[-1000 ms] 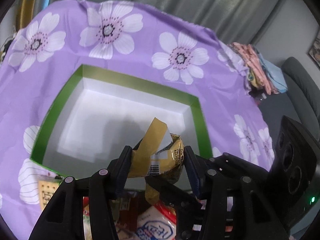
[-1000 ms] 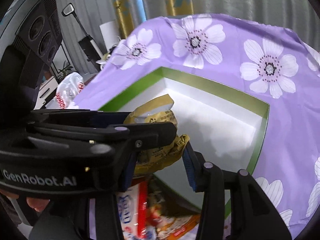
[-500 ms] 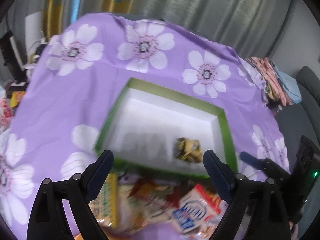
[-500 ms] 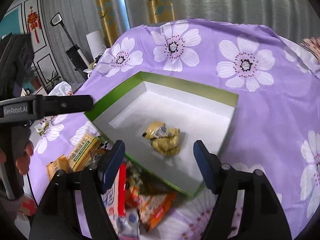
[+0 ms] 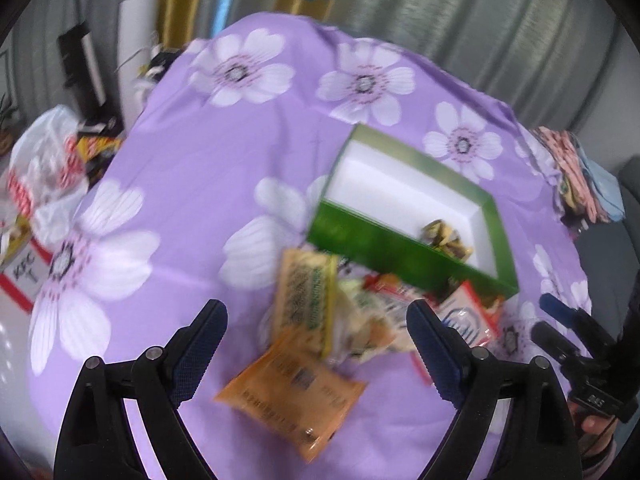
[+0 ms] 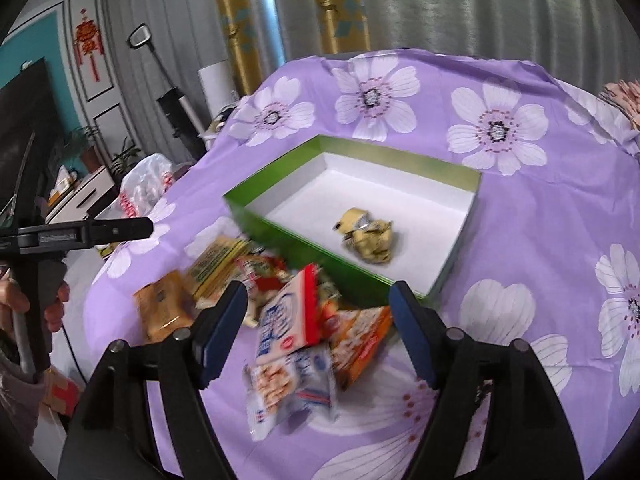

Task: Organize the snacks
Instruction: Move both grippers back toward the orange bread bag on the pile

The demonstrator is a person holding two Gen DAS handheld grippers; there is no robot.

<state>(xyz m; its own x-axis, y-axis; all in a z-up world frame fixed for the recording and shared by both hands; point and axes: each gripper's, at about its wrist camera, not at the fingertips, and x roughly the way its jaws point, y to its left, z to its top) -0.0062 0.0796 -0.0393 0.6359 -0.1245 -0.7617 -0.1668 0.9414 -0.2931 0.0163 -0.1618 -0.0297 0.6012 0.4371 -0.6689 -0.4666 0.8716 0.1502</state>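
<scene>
Jaws of both grippers spread wide, nothing between them. Left gripper held above the surface, tilted down over the loose snack pile lying just in front of the green box. Right gripper likewise raised and angled down at that pile. Crumpled yellow wrapper rests inside the box, toward its near right corner. Orange packet lies nearest, apart from the box. Purple floral cloth covers the surface.

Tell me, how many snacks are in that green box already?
1. A crumpled yellow packet lies on the white floor of the box, toward its near right part. The other snacks lie in a pile on the cloth outside it.
</scene>
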